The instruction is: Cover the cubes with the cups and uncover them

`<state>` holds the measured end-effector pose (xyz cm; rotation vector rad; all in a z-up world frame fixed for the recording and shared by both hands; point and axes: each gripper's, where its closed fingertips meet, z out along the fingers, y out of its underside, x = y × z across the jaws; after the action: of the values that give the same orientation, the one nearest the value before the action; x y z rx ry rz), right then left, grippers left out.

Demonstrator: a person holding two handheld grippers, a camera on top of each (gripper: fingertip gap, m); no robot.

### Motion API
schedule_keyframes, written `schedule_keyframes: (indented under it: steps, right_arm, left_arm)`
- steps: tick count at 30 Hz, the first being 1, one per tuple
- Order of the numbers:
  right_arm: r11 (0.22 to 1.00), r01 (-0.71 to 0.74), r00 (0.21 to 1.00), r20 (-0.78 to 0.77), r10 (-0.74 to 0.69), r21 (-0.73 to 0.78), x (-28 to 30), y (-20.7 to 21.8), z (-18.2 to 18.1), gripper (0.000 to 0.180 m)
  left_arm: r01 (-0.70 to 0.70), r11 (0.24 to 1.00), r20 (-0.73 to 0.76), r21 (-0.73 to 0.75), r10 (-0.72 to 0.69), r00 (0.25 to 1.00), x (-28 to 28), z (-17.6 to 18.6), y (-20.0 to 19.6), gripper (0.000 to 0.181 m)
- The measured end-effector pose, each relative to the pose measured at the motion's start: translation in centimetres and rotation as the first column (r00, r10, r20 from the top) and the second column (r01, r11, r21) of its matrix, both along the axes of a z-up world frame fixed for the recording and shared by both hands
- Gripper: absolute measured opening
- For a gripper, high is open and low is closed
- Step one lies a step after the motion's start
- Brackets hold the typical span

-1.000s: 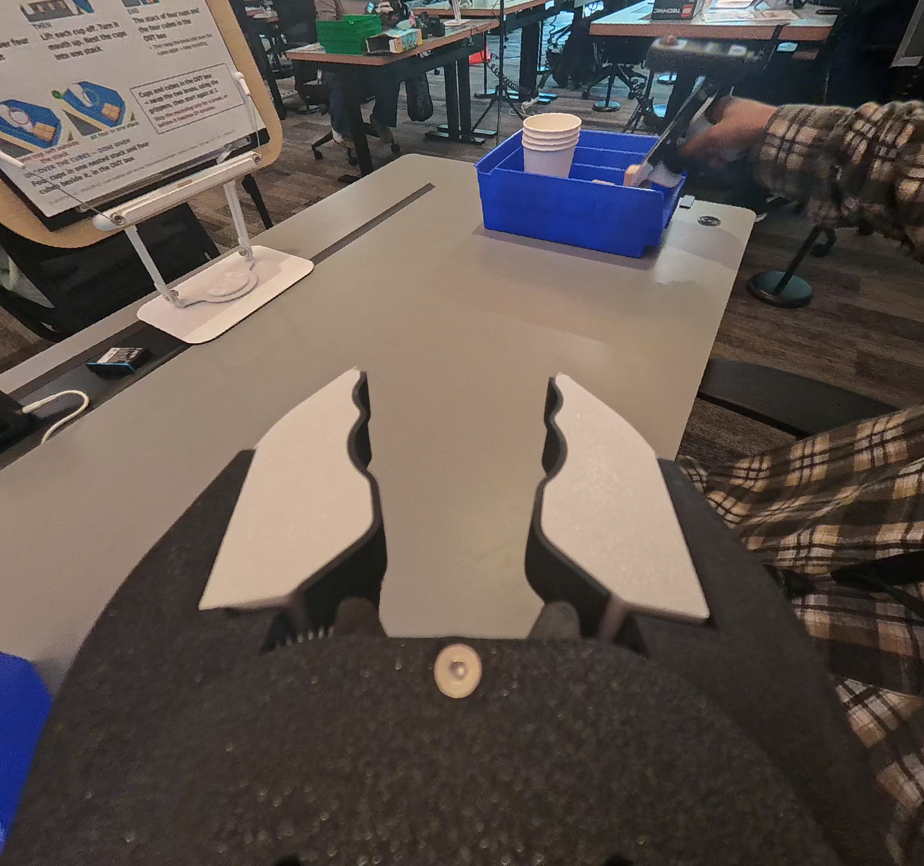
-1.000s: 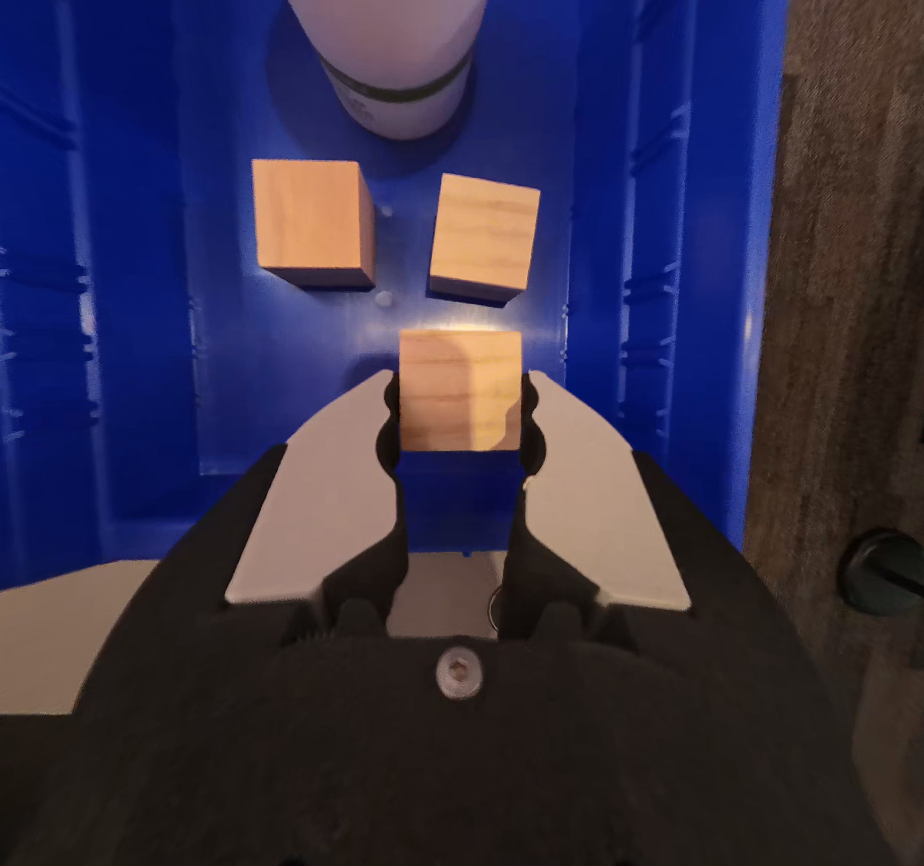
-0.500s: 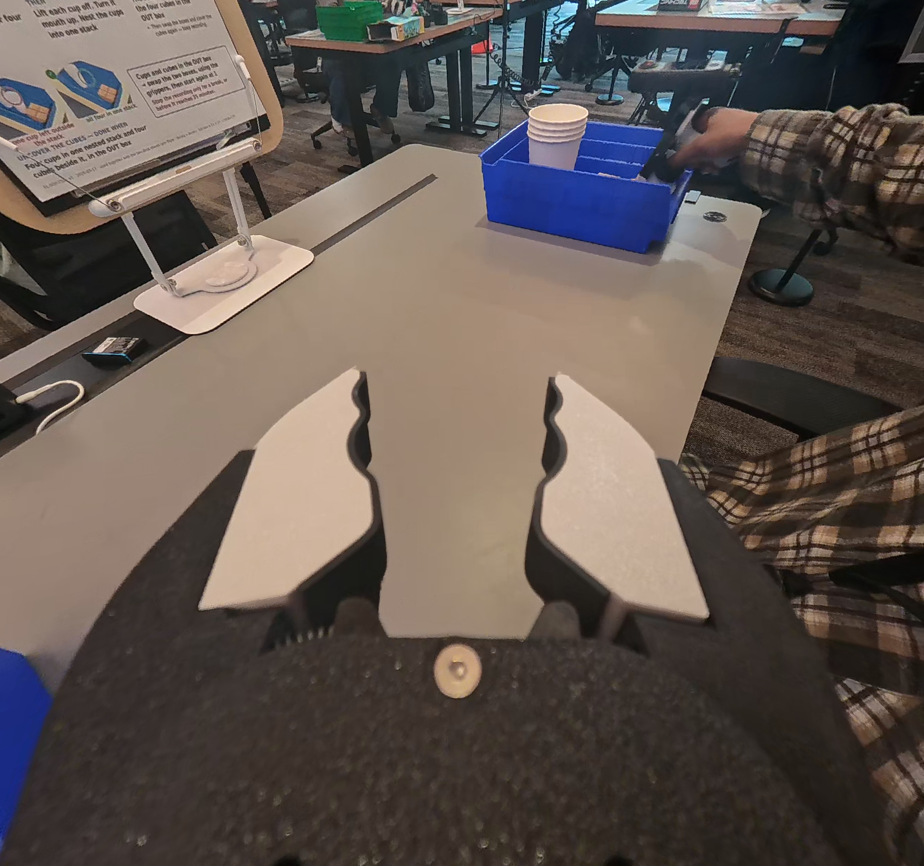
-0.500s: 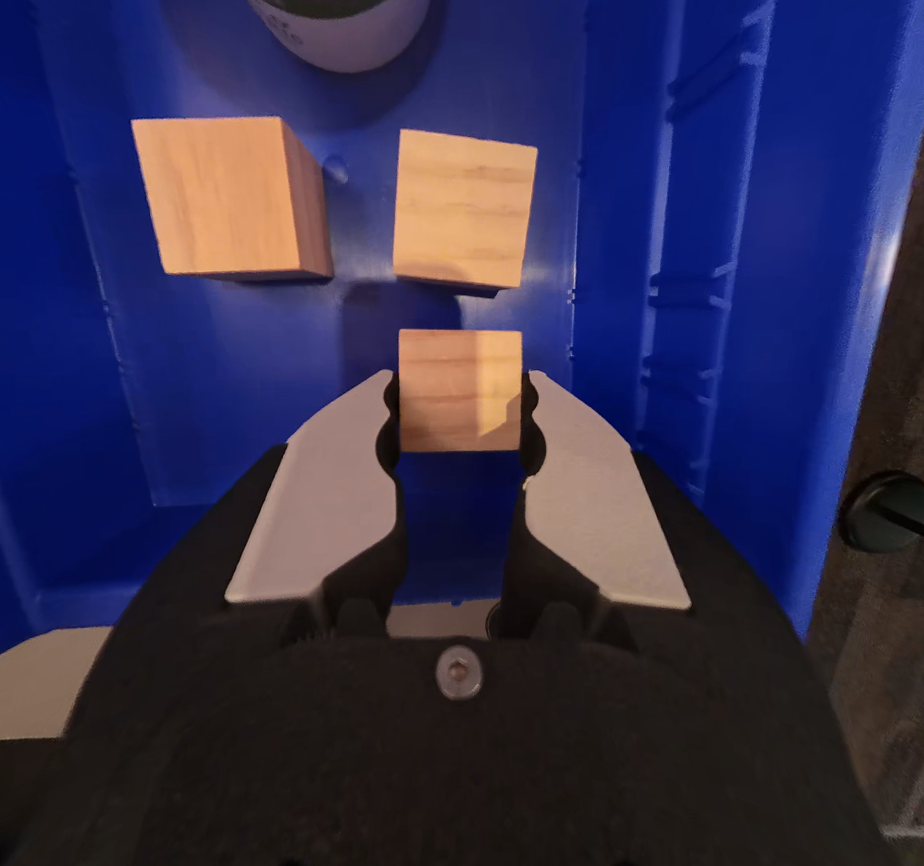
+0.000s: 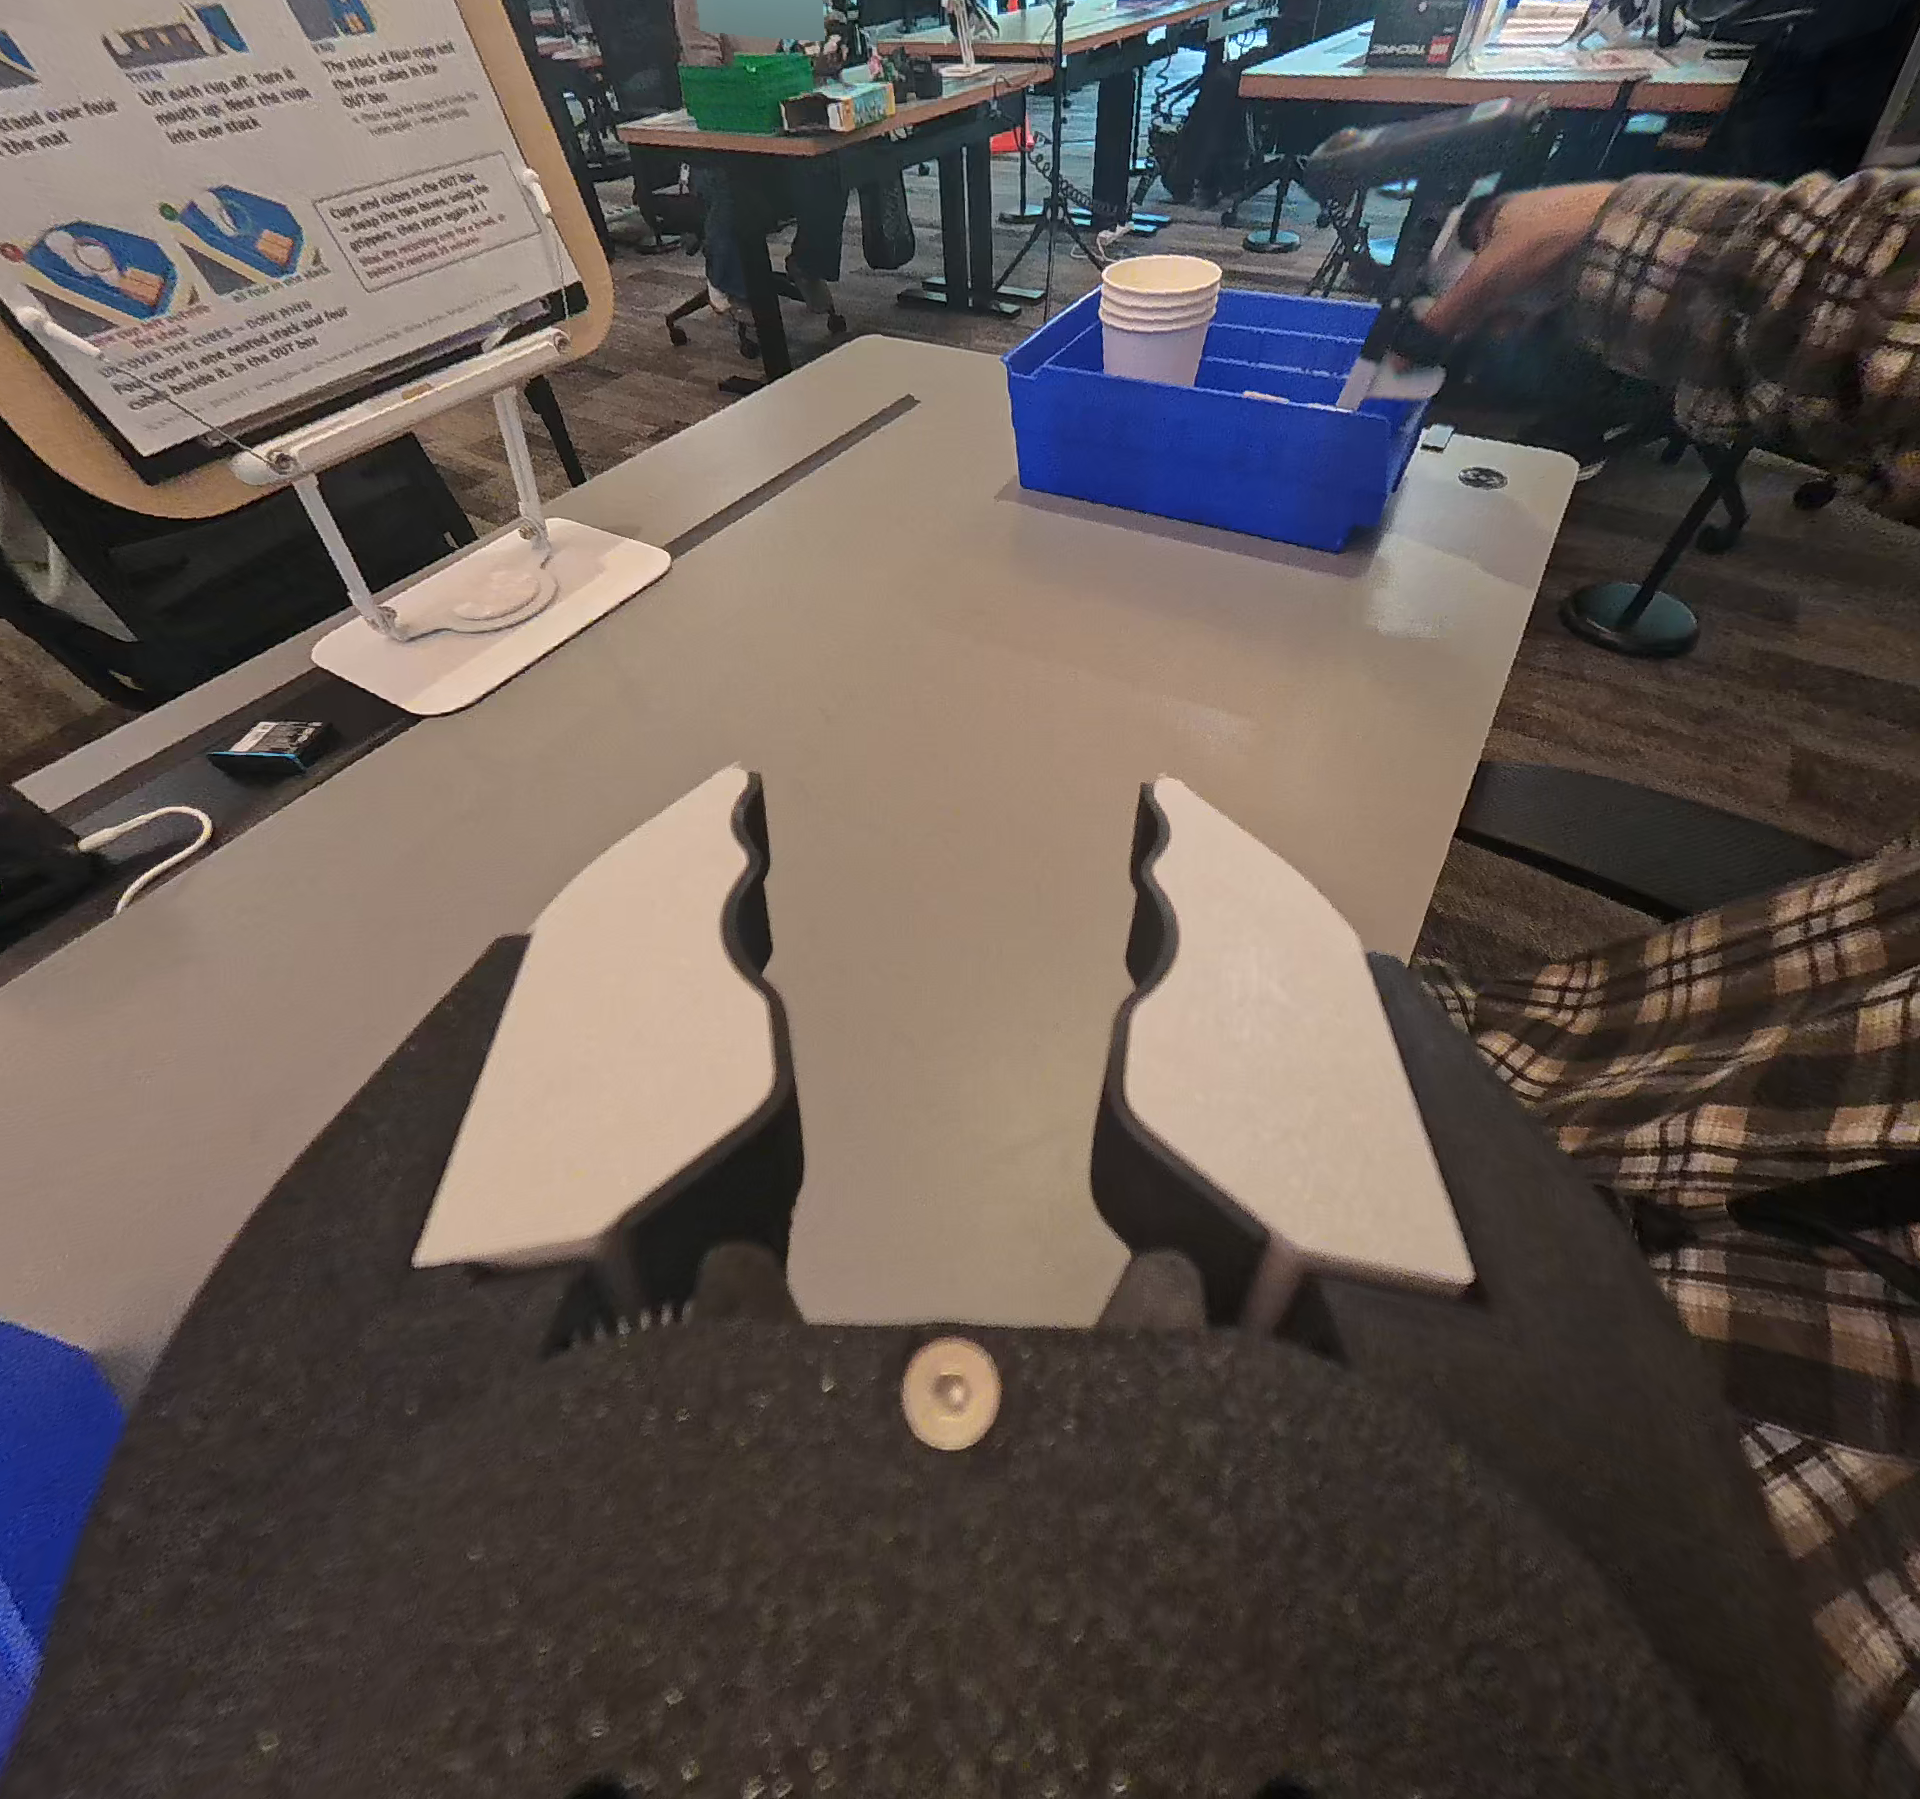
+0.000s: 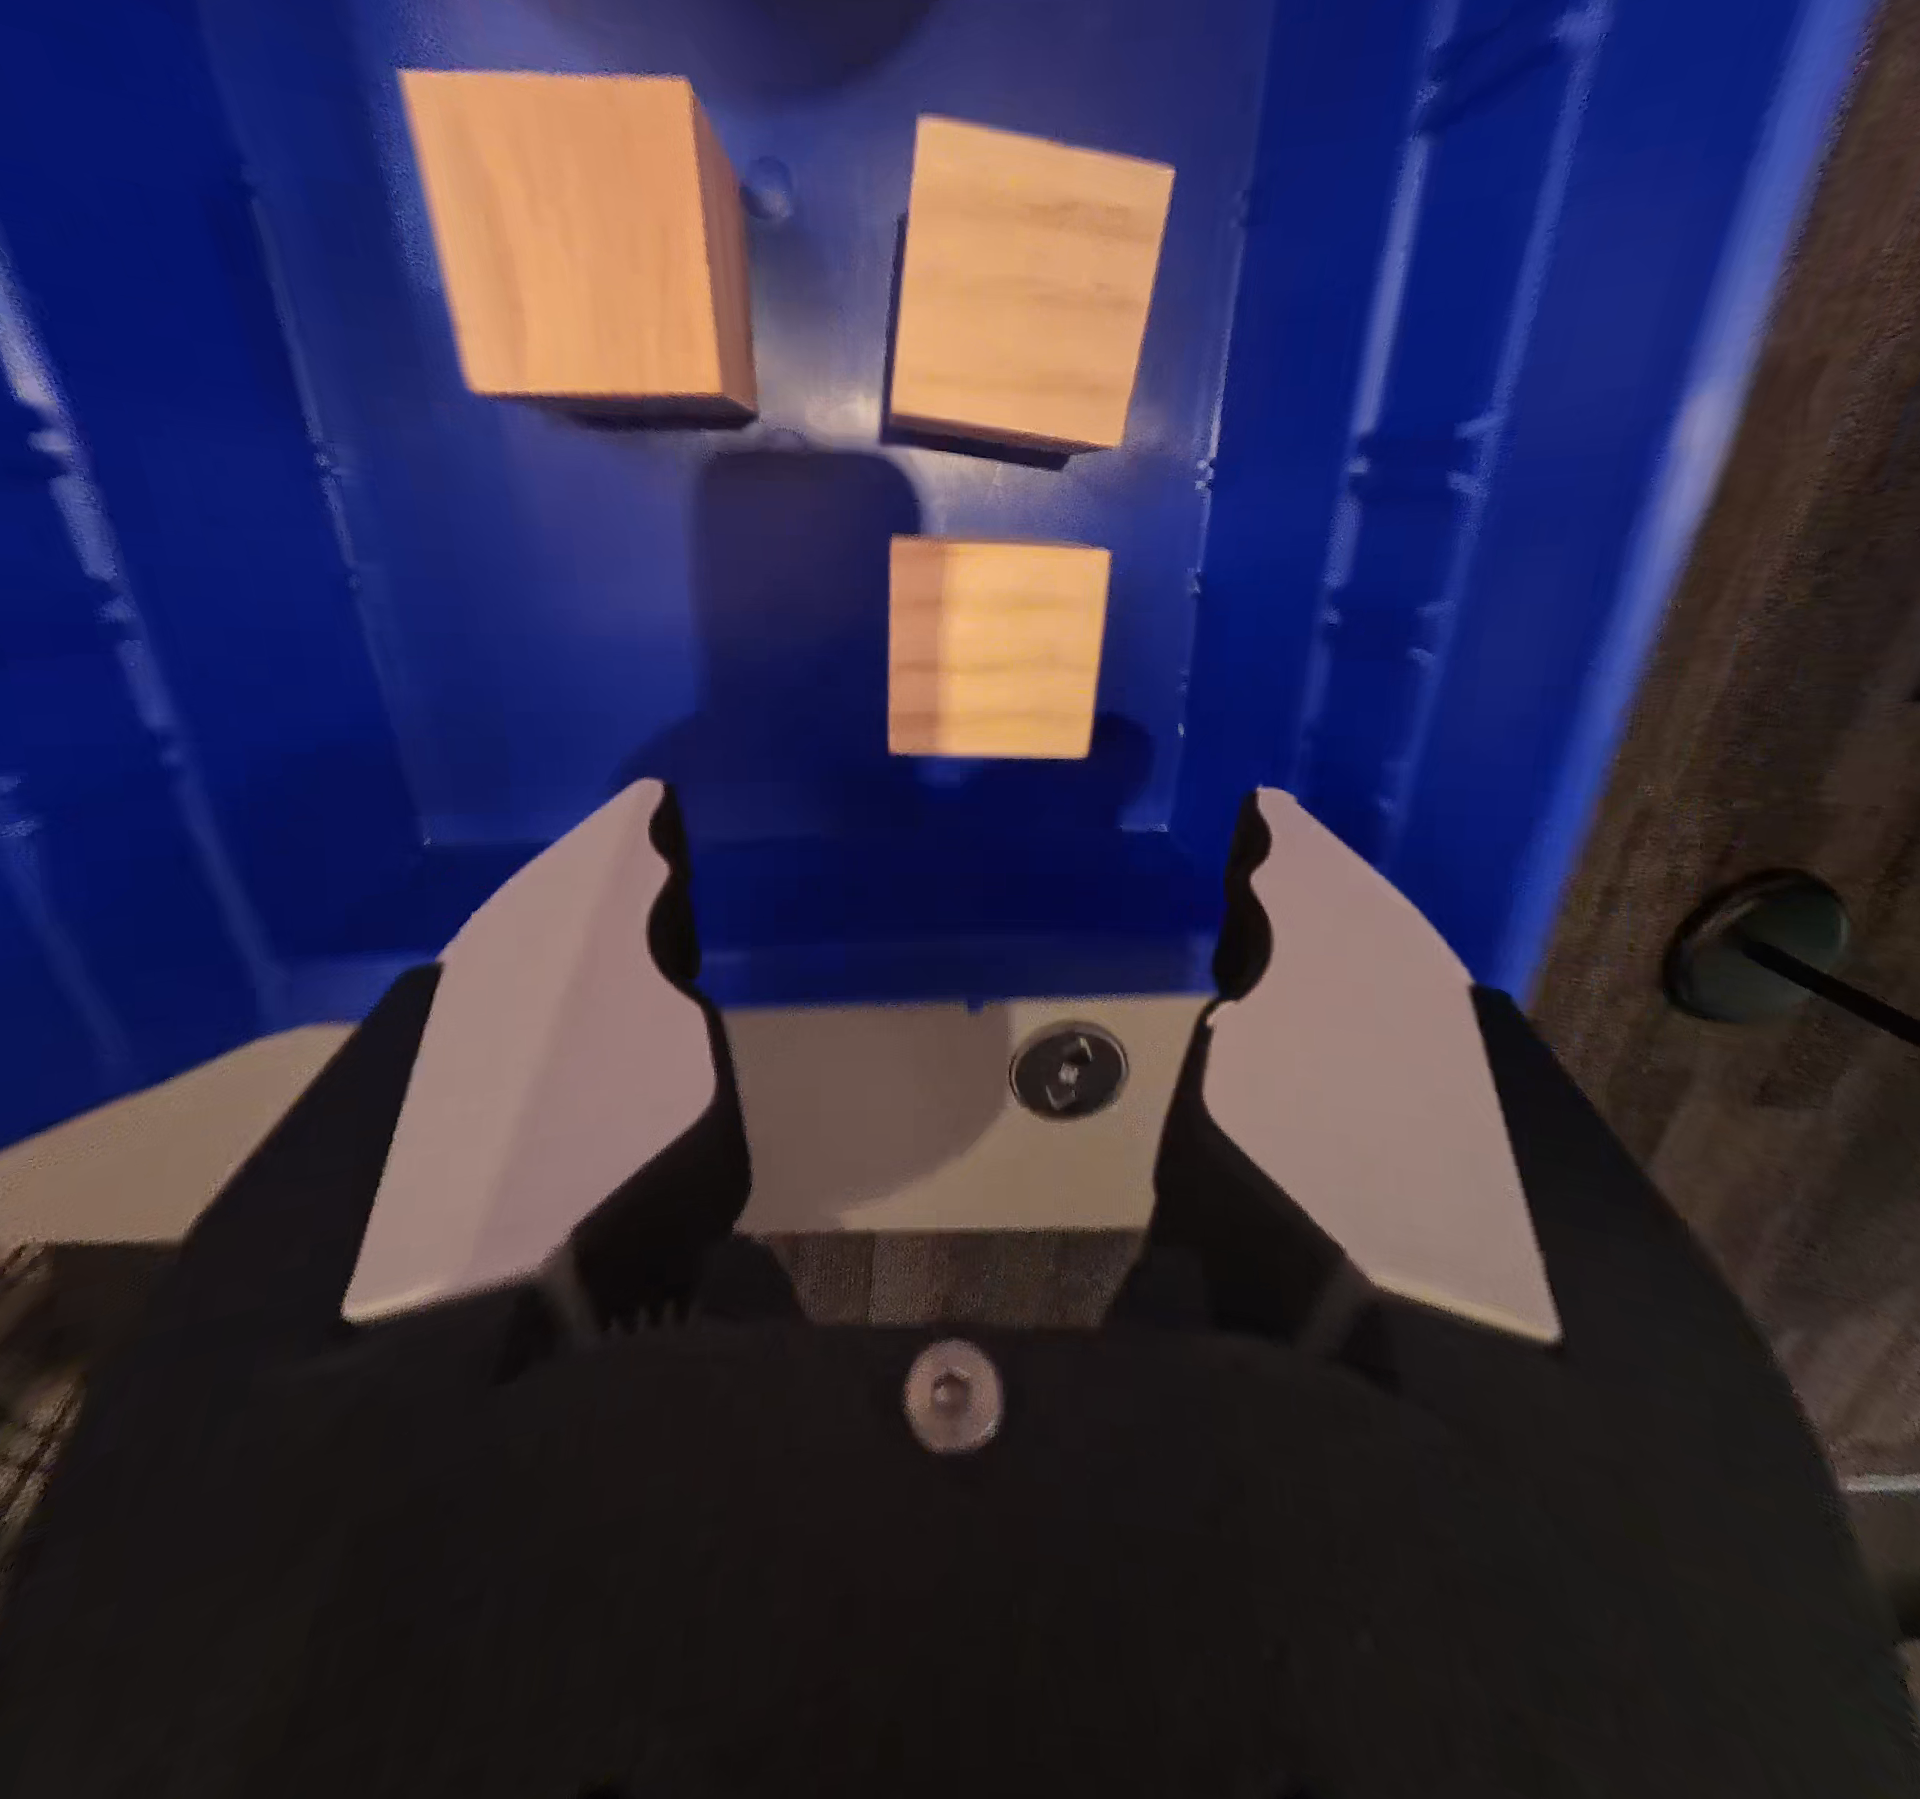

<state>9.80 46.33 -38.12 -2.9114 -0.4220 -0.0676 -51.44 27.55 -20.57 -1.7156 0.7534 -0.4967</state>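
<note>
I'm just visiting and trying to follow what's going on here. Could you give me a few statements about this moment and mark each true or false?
1. The right gripper is squeezing a wooden cube. False: it is open and empty; the nearest cube lies free in the blue bin.
2. Three wooden cubes show in the bin. True.
3. The paper cups are spread out over the table. False: they stand stacked inside the bin.
4. The left gripper is open and empty above the table. True.
5. An instruction sheet on a stand sits on the table. True.
</note>
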Motion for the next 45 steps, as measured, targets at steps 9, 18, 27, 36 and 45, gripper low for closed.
schedule_keyframes:
  steps: [9,18,27,36,45]
  right_arm:
    - [0.846,-0.267,0.963,0.113,0.243,0.461,-12.0,3.3,17.4,0.098]
    - [0.375,-0.67,0.491,0.004,0.871,0.641,-45.3,-0.4,16.8,0.088]
    - [0.168,-0.765,0.116,-0.123,0.986,0.621,-67.0,-7.1,6.8,0.085]
    - [0.115,-0.904,0.086,-0.087,0.992,0.412,-73.2,-7.8,-1.3,0.078]
    - [0.134,-0.964,0.098,-0.161,0.982,0.232,-74.0,-8.6,-4.4,0.045]
  left_arm:
    - [-0.011,1.0,0.019,0.025,0.01,1.0,-0.8,0.9,-0.4,0.066]
    - [-0.1,0.991,0.053,0.088,0.096,0.994,-4.3,2.8,-1.3,0.066]
    - [-0.133,0.985,0.086,0.106,0.124,0.989,-6.2,3.5,-1.8,0.066]
    - [-0.152,0.981,0.107,0.124,0.139,0.984,-7.4,4.0,-2.1,0.066]
    - [-0.146,0.982,0.11,0.122,0.133,0.985,-7.6,4.0,-2.0,0.066]
